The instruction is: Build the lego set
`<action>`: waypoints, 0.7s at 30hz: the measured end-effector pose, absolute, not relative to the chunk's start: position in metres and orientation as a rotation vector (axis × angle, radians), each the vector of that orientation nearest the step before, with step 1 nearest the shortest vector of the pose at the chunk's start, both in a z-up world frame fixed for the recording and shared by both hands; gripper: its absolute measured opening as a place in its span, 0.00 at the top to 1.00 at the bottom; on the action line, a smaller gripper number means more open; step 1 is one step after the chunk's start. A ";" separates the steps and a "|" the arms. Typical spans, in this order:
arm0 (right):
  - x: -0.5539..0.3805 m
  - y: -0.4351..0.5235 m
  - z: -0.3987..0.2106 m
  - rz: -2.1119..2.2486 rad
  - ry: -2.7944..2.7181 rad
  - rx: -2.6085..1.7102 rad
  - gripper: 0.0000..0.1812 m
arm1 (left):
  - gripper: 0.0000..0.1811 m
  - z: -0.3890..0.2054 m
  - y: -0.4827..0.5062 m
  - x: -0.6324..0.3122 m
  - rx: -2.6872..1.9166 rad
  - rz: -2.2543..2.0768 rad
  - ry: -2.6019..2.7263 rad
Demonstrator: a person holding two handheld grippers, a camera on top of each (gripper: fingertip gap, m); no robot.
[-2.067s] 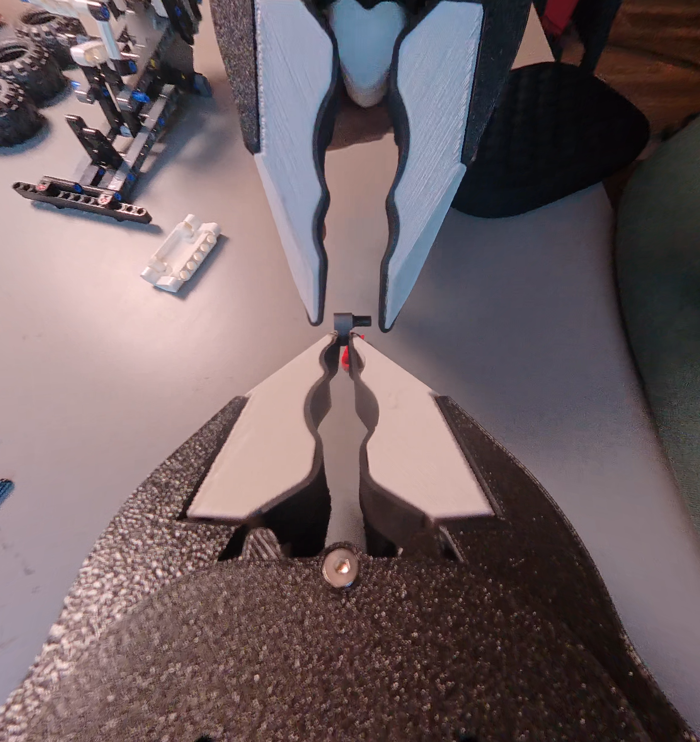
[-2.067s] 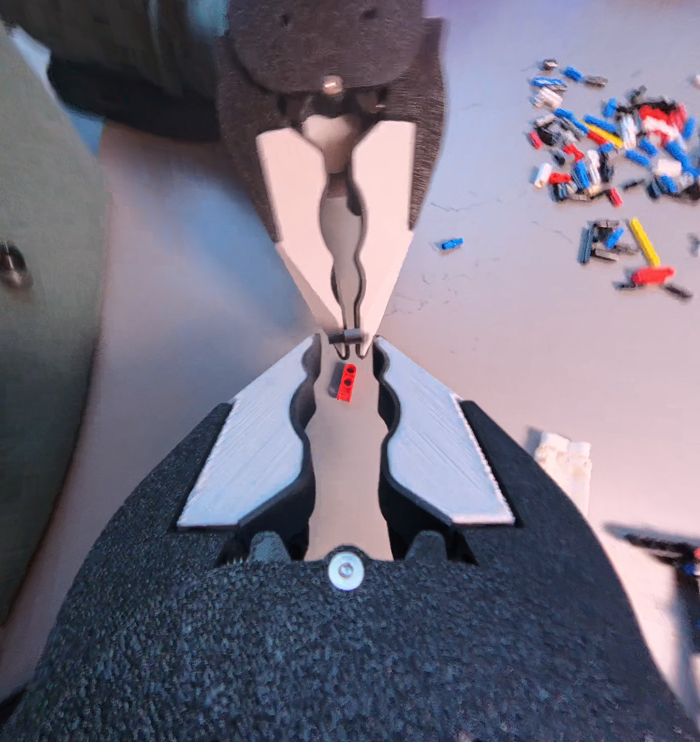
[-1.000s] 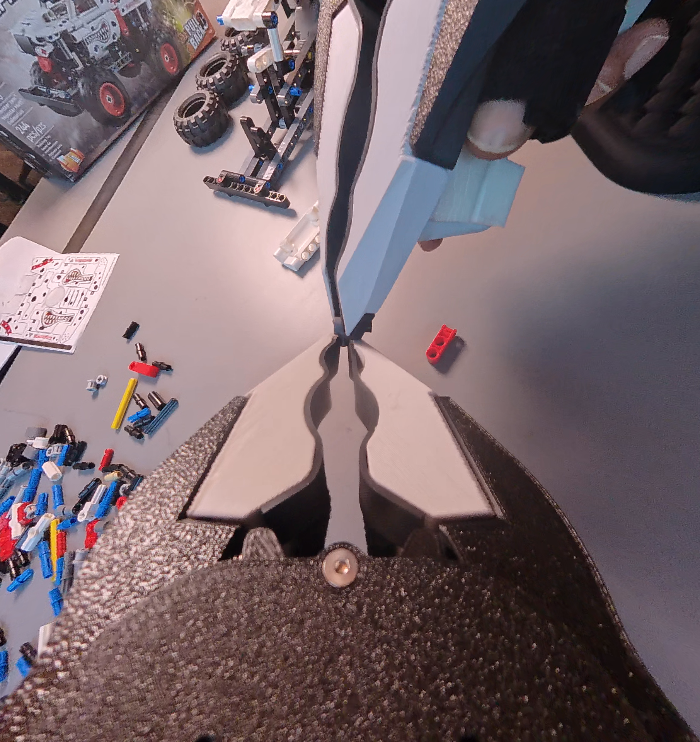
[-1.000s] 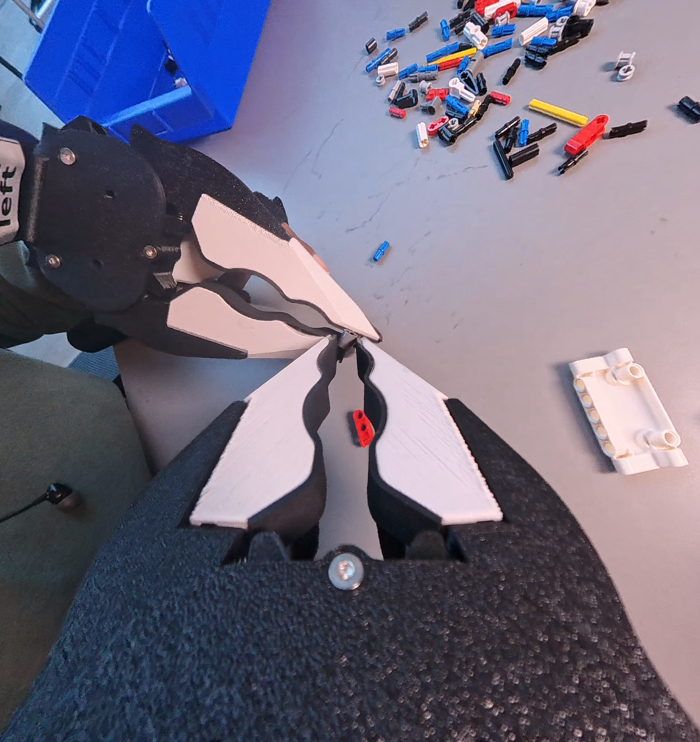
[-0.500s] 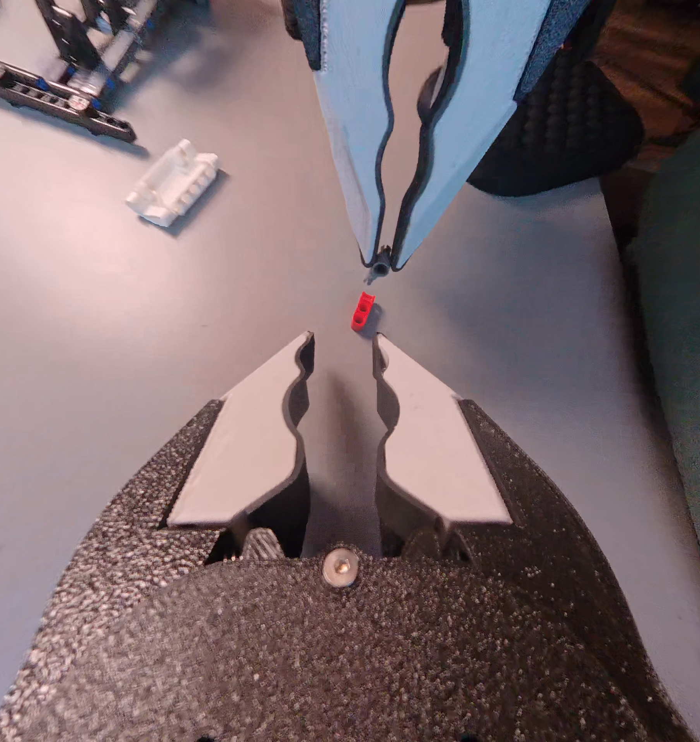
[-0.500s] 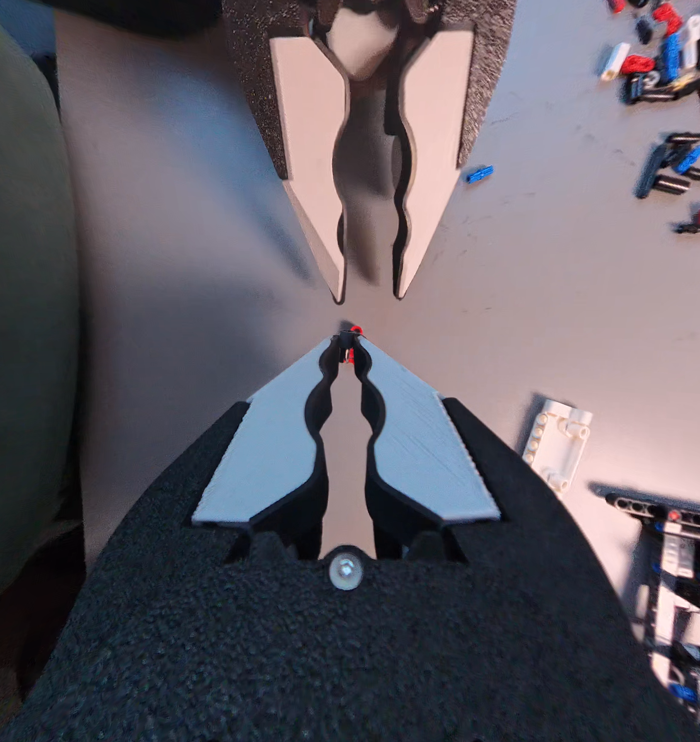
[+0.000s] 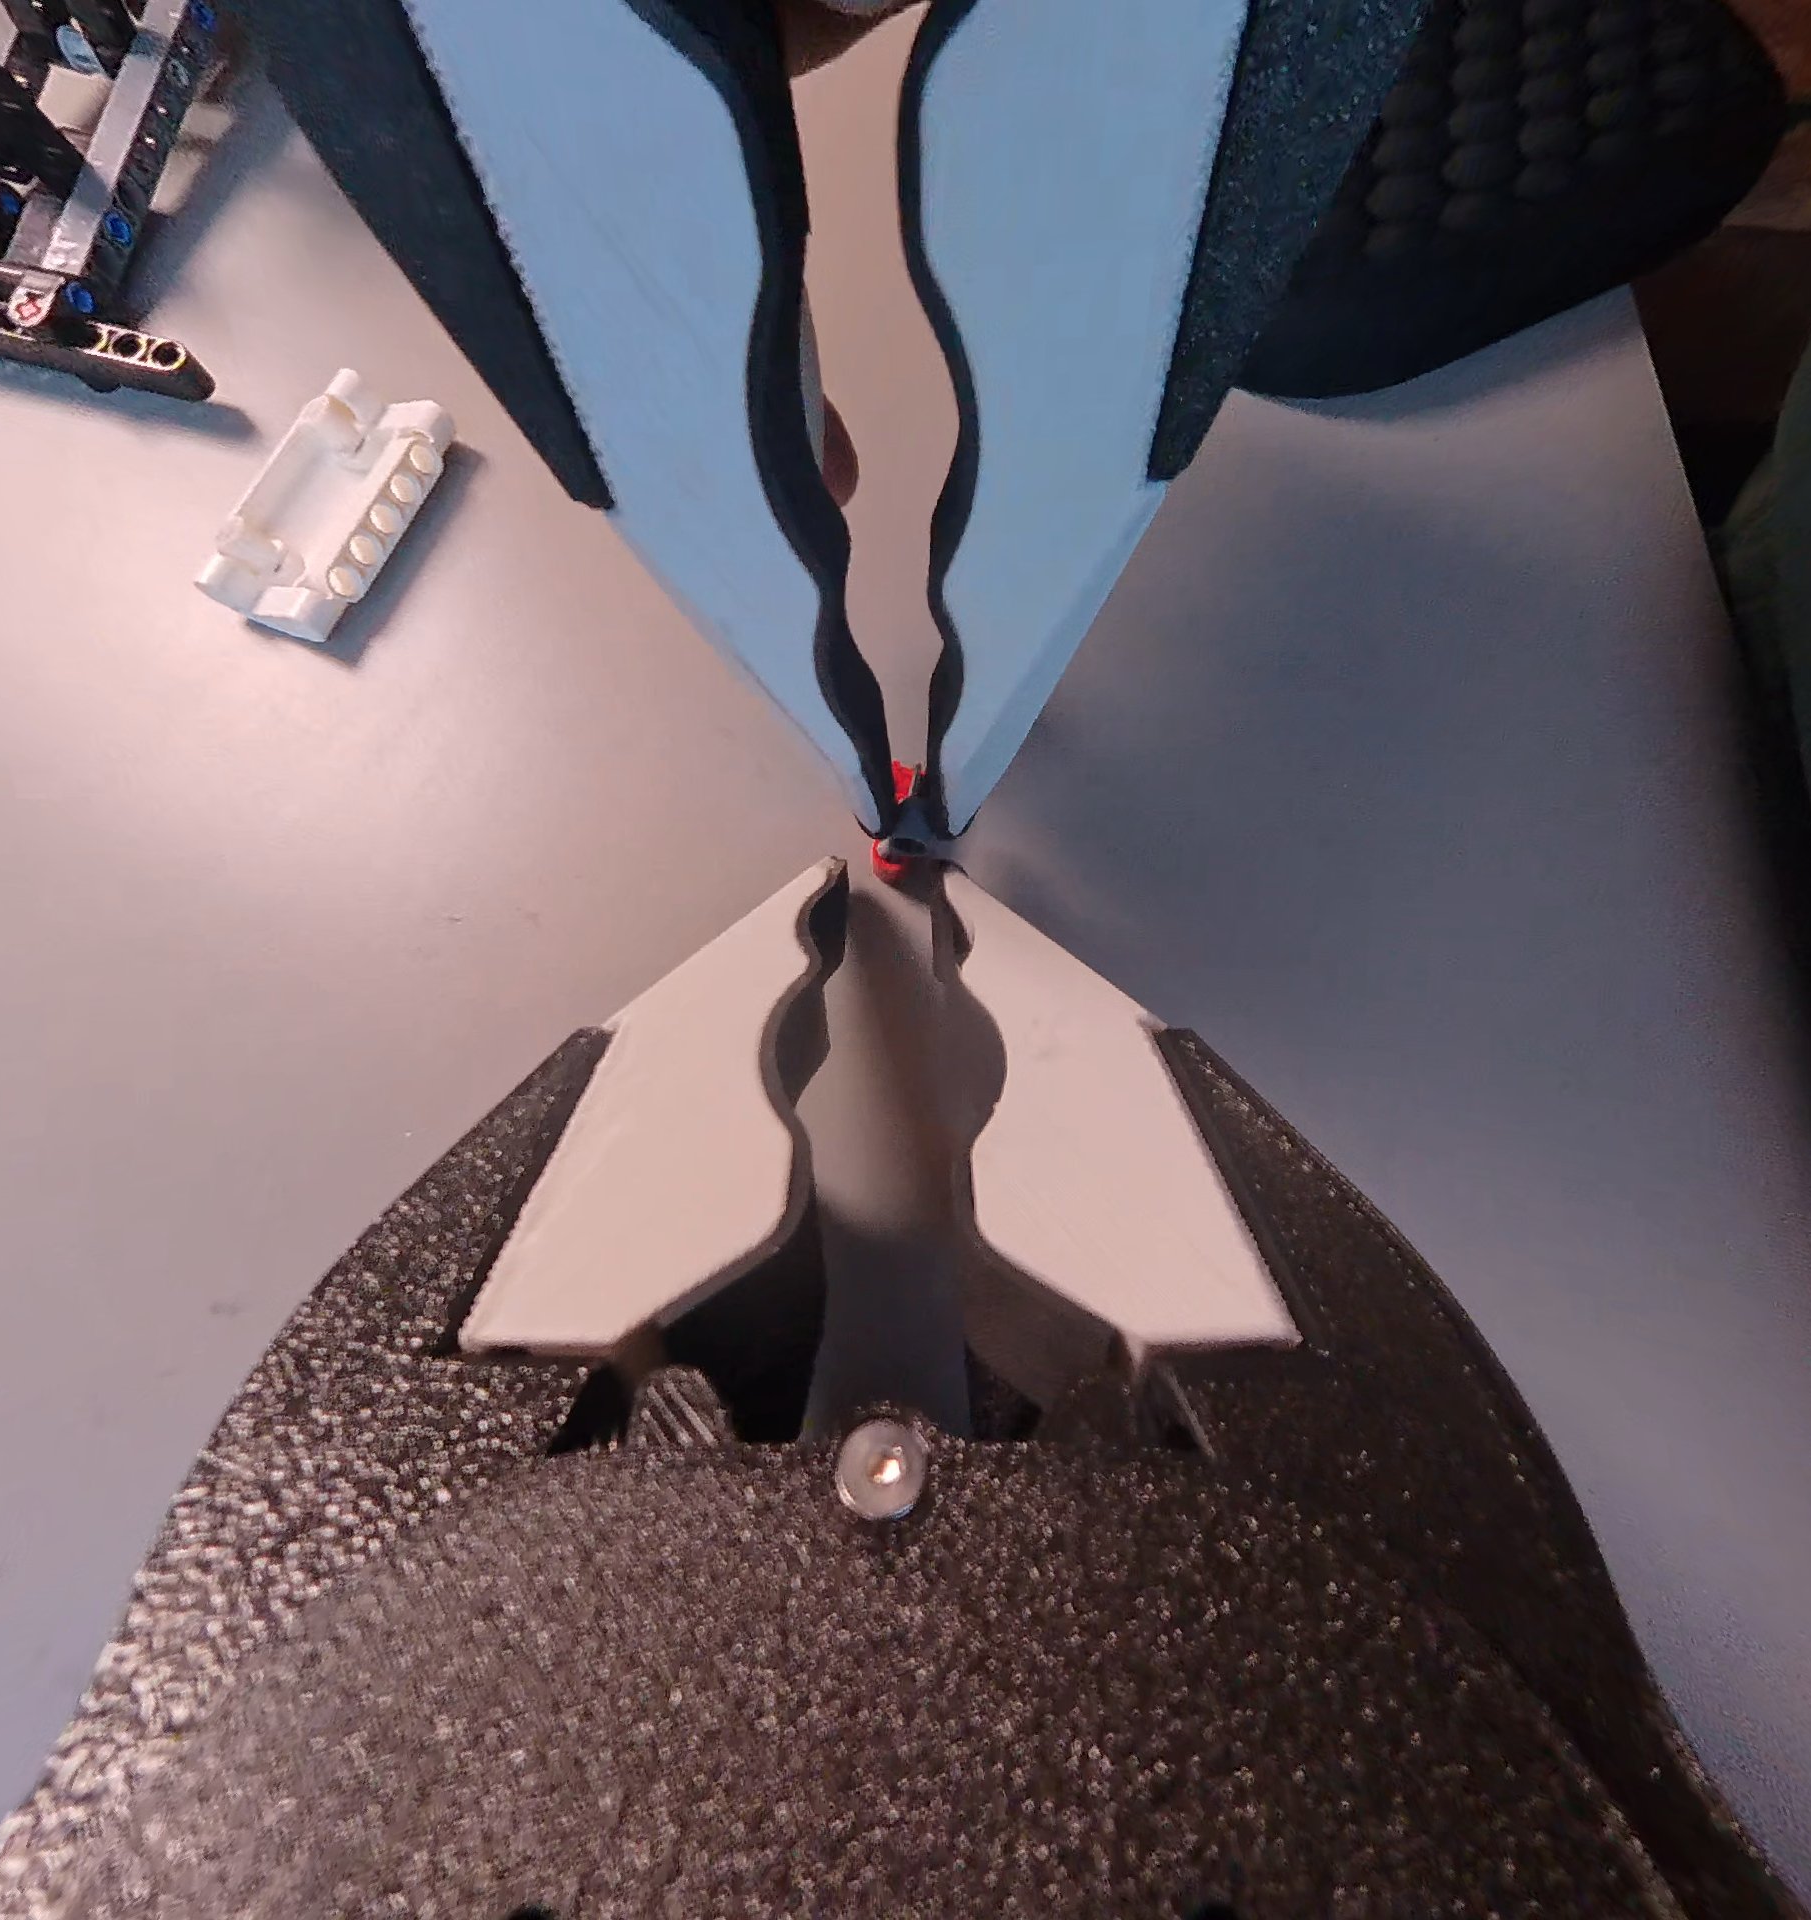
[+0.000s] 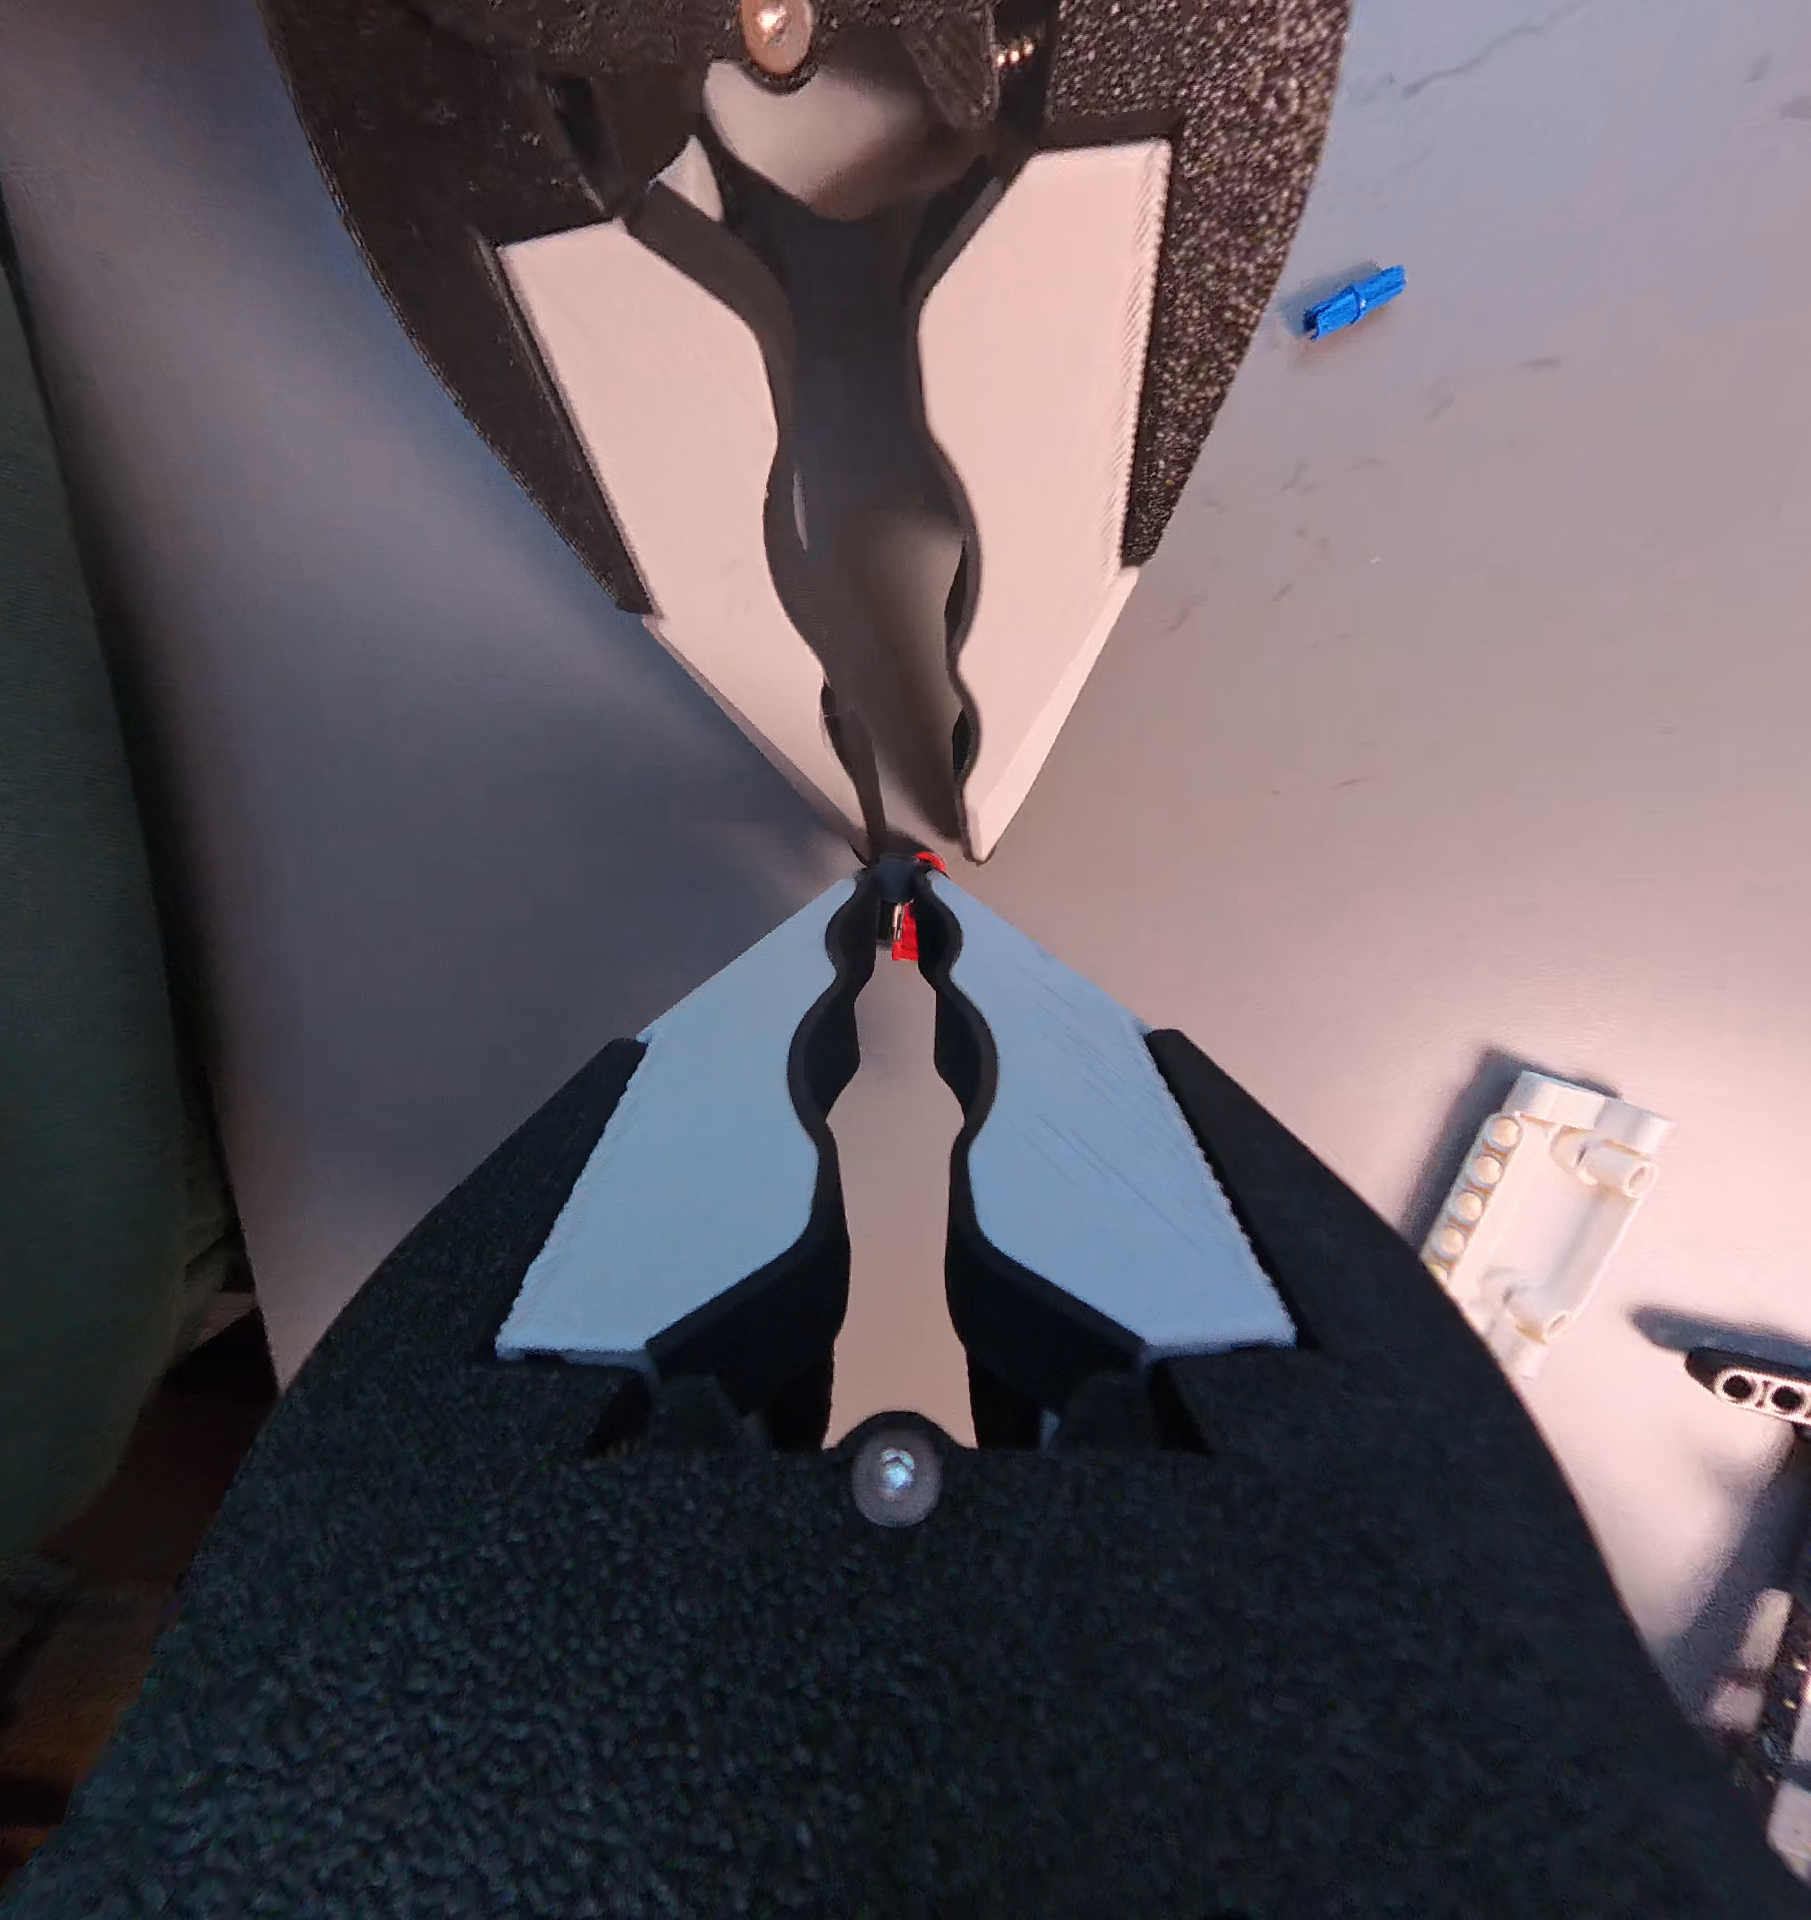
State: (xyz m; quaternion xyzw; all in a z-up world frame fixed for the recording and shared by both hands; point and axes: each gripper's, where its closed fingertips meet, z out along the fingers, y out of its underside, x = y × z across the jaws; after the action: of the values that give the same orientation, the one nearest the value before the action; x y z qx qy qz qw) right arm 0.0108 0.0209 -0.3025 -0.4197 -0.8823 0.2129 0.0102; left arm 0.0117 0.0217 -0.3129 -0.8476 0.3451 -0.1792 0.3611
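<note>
In the left wrist view the left gripper (image 7: 893,878) stands with its jaws apart and nothing between them, its tips near the small red piece (image 7: 885,860) that lies on the grey table (image 7: 257,935). Right at 12 o'clock, tip to tip, the right gripper (image 7: 911,826) is closed on a small black pin (image 7: 913,828) — held just over the red piece. Farther off, at 10 o'clock, lies a white panel piece (image 7: 329,504), and beyond it, at 11 o'clock, the half-built black frame (image 7: 39,208).

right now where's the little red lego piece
The small red lego piece lies on the grey table, centre of both wrist views, under the black pin pinched in the right gripper.
</note>
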 end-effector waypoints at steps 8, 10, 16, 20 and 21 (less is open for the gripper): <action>0.013 0.020 -0.303 0.774 -2.790 -1.485 0.97 | 0.96 -0.316 0.022 0.016 -2.183 -0.428 0.931; 0.013 0.020 -0.302 0.815 -2.808 -1.536 0.97 | 0.97 -0.316 0.022 0.016 -2.185 -0.432 0.929; 0.013 0.021 -0.302 0.835 -2.878 -1.587 0.97 | 0.97 -0.317 0.022 0.016 -2.189 -0.439 0.923; 0.014 0.022 -0.302 0.840 -2.902 -1.597 0.97 | 0.97 -0.317 0.022 0.016 -2.189 -0.438 0.924; 0.014 0.022 -0.303 0.834 -2.910 -1.591 0.97 | 0.97 -0.317 0.022 0.016 -2.189 -0.435 0.925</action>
State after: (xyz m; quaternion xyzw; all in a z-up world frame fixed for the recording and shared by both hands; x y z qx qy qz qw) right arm 0.0139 0.0218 -0.3025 -0.4606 -0.8428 0.2416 -0.1388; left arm 0.0159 0.0218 -0.3166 -0.8470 0.3580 -0.1684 0.3551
